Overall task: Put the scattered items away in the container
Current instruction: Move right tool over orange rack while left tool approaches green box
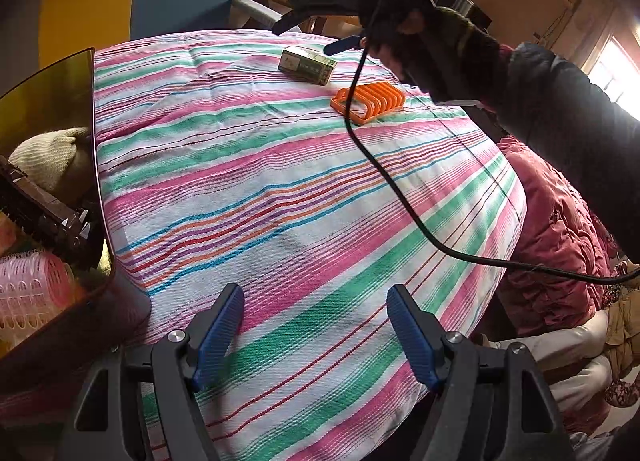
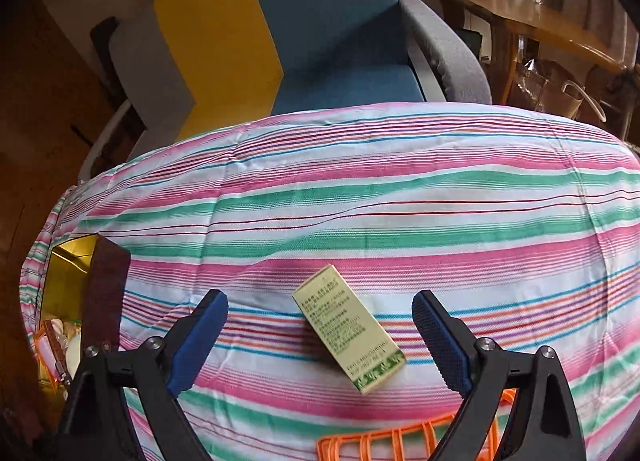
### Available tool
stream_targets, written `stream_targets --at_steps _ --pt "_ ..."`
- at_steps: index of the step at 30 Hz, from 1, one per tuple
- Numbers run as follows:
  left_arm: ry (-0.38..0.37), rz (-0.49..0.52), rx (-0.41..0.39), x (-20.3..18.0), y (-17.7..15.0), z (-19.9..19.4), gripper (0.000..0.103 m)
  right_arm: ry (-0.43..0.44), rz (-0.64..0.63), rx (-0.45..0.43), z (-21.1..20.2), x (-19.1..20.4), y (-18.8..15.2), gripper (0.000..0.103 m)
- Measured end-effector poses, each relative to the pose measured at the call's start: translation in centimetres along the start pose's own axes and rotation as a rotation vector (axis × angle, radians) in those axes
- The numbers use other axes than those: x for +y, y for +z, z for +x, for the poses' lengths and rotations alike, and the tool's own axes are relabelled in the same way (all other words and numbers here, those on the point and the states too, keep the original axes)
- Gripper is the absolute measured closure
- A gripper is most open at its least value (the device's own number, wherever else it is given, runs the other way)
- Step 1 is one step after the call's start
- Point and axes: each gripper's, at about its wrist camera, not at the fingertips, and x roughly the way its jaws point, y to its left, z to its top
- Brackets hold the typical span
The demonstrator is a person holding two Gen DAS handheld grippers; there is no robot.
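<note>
A cloth of woven cotton with pink, green, white and thin red and blue stripes covers the table, lightly creased. Two loose things lie on it. One is a small oblong cardboard box, pale cream with green print; it lies flat and aslant between the spread tips of the right tongs, touching neither ribbed blue pad. The other is an orange plastic rack of thin curved ribs on a flat frame; in the right wrist view only its edge shows, just beneath those tongs, nearer the handle than the box.

The left tongs also stand wide, nothing between their two grooved blue pads, only bare striped cloth below. To their left, close beside the left finger, stands the container, a glossy amber translucent plastic bin with a thin curved rim. Inside it I count a cream knitted glove, a dark brown toothed hair clip and a pink plastic hair roller with a meshed surface; anything further down is too blurred to tell.

A black cable trails from the right tongs across the cloth, well ahead of the left tongs.
</note>
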Motion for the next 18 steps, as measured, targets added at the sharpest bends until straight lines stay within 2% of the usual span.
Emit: stream_targets --at_steps 2,5,9,13,16,18 --pt "-0.004 -0.002 -0.002 0.1 0.0 0.0 0.027 0.046 -0.011 0.043 1.4 0.8 -0.3 0.007" --pt "-0.006 -0.003 -0.008 0.1 -0.1 0.0 0.027 0.140 -0.110 0.105 2.3 3.2 -1.9 0.007" --pt "-0.006 -0.007 -0.014 0.1 -0.2 -0.2 0.027 0.325 -0.226 0.210 2.2 6.7 -5.8 0.008" --pt "-0.001 -0.011 -0.015 0.0 -0.3 -0.1 0.027 0.451 -0.267 0.251 0.9 8.6 -9.7 0.009" --pt "0.008 -0.008 -0.015 -0.1 -0.4 0.0 0.027 0.387 -0.280 0.198 -1.2 7.8 -10.5 0.009" --pt "0.019 -0.003 -0.015 -0.3 -0.5 0.0 0.027 0.247 -0.253 0.140 -2.2 5.7 -9.2 0.008"
